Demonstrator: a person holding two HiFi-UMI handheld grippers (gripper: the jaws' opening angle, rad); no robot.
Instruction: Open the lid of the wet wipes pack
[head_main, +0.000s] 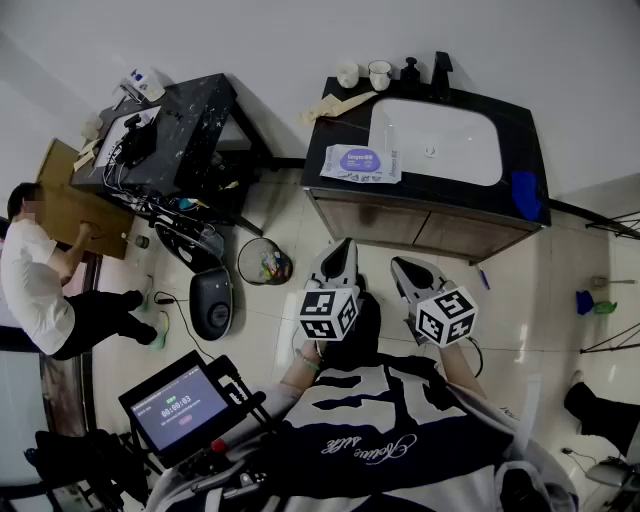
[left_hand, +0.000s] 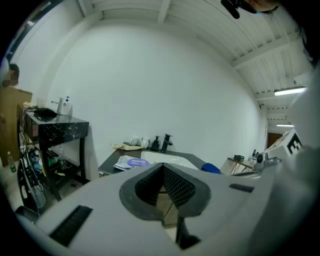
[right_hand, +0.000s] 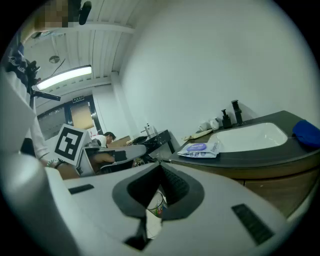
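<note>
The wet wipes pack (head_main: 360, 163) is white with a purple lid label. It lies flat on the dark counter (head_main: 330, 140), left of the white sink (head_main: 440, 140). It also shows in the left gripper view, wipes pack (left_hand: 131, 162), and in the right gripper view, wipes pack (right_hand: 200, 148). My left gripper (head_main: 345, 248) and right gripper (head_main: 400, 266) are held side by side over the floor, well short of the counter. Both point toward it. The left gripper (left_hand: 162, 166) and right gripper (right_hand: 160, 165) have their jaws together with nothing held.
Cups, a soap bottle and a black faucet (head_main: 440, 70) stand at the counter's back; a blue cloth (head_main: 527, 193) lies at its right end. A black marble table (head_main: 190, 110), a waste bin (head_main: 263, 262) and a crouching person (head_main: 35, 280) are at left. A screen (head_main: 178, 405) is near me.
</note>
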